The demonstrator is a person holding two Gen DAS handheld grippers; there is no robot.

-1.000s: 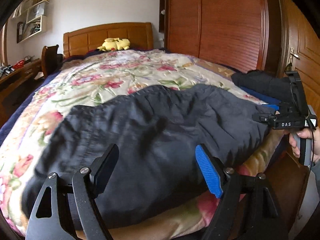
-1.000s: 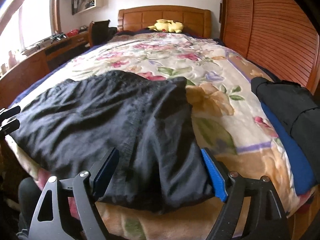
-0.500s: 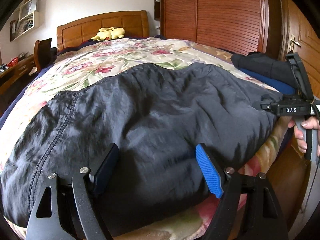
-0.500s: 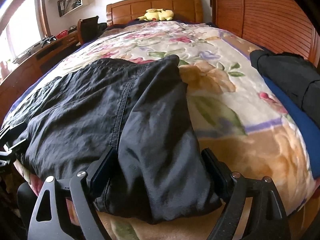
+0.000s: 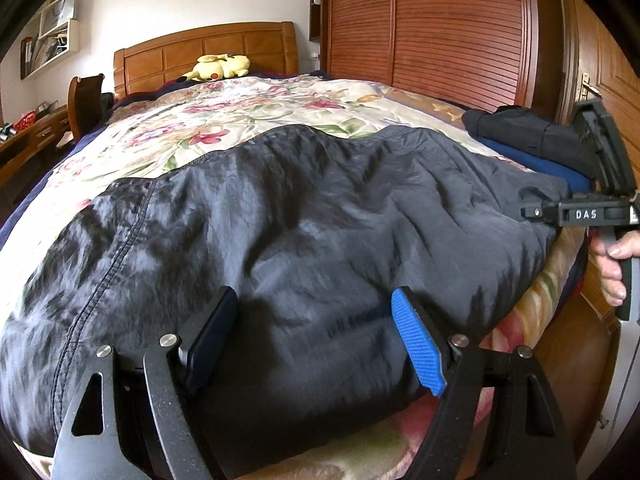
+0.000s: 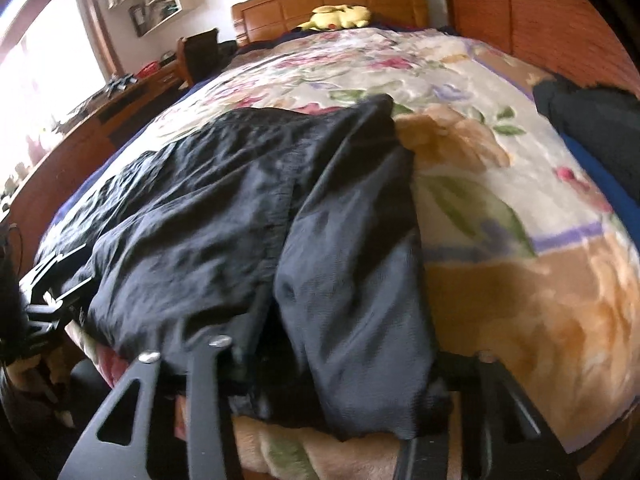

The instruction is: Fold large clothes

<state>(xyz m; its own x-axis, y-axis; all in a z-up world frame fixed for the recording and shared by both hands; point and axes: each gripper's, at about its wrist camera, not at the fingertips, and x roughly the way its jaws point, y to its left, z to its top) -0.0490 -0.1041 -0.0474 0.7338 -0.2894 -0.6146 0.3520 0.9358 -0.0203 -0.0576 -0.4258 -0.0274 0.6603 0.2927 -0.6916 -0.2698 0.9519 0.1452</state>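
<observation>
A large dark navy garment (image 5: 320, 220) lies spread across the foot of the bed's floral quilt (image 5: 240, 120). My left gripper (image 5: 316, 336) rests low on its near edge. It is open, both pads clear of the cloth that lies between them. In the right wrist view the same garment (image 6: 240, 200) has a raised fold at its right end. My right gripper (image 6: 348, 360) is closing on that fold, which bunches up between the fingers and hides the pads. A hand holds the right gripper's body (image 5: 576, 214) at the garment's far right corner.
A stack of folded dark and blue clothes (image 5: 528, 136) sits on the bed's right edge beside the wooden wardrobe (image 5: 440, 32). A yellow plush toy (image 5: 218, 66) lies by the headboard. A desk (image 6: 120, 92) and chair stand along the left side.
The right gripper's jaws have drawn in around the garment's fold, which now bunches between them. The left gripper has sunk closer onto the garment and then held still, jaws unchanged.
</observation>
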